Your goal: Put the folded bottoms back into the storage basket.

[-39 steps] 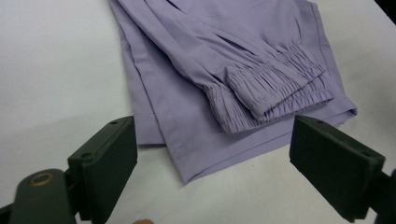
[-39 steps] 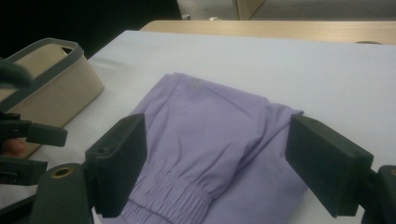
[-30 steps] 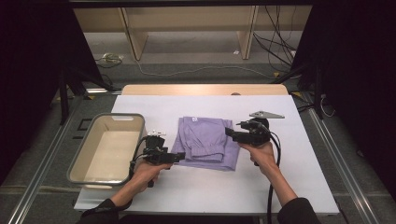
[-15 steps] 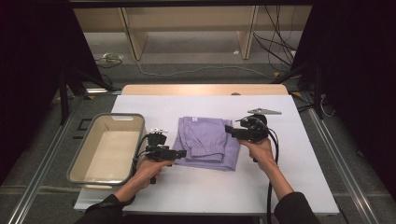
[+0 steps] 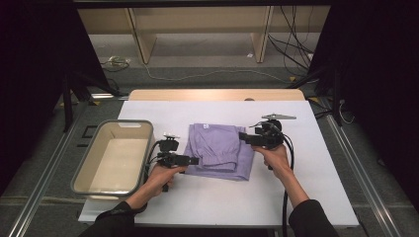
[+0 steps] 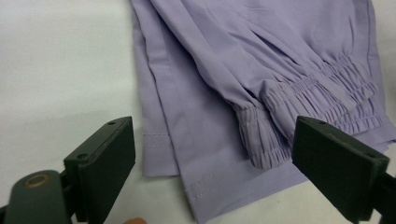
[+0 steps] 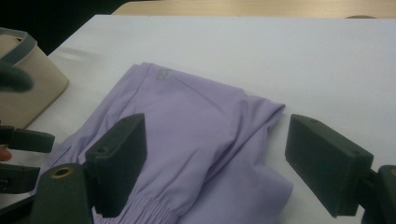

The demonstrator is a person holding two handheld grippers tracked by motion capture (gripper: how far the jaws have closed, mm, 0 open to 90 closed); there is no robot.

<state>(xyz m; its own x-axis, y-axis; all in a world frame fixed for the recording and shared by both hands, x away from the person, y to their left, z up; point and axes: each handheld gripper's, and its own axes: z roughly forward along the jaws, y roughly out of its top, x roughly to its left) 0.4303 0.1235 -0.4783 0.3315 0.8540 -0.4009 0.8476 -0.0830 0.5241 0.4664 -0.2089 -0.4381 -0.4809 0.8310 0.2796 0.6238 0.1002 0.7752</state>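
Lilac garment (image 5: 220,150): folded flat on the white worktop (image 5: 316,187), between the two tools.
Left tool (image 5: 193,160): jaws wide apart, touching nothing; its own view has the gathered elastic cuffs (image 6: 280,135) and stitched hem straight ahead between the jaws.
Right tool (image 5: 243,137): jaws spread, empty, at the garment's right edge; its view looks across the smooth folded top (image 7: 187,121).
Beige bin (image 5: 114,157): beyond the left tool, seen whole from the high view.

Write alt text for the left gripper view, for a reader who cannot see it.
The left gripper is open, its two black fingers framing the near edge of a folded lilac garment on a white table. A gathered elastic cuff lies between the fingers, not gripped.
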